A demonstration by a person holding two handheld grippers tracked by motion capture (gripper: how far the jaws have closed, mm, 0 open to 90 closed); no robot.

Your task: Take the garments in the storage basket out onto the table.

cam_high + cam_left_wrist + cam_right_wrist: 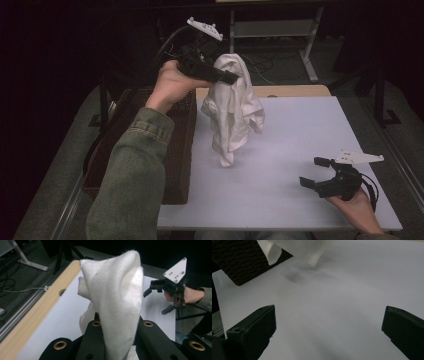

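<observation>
Hanging above the white worktop (300, 135), a white cloth (232, 107) is clamped in the left claw (231, 77); the right claw (314, 172) is held apart.

High overhead; gripper views near table (300, 130)

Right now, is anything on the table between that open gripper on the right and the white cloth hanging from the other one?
Nothing visible. The right gripper sits open low over the white tabletop, and the stretch between it and the white cloth is bare. The cloth hangs from the left gripper; the dark basket stands beyond the cloth, at the table's left side.
</observation>
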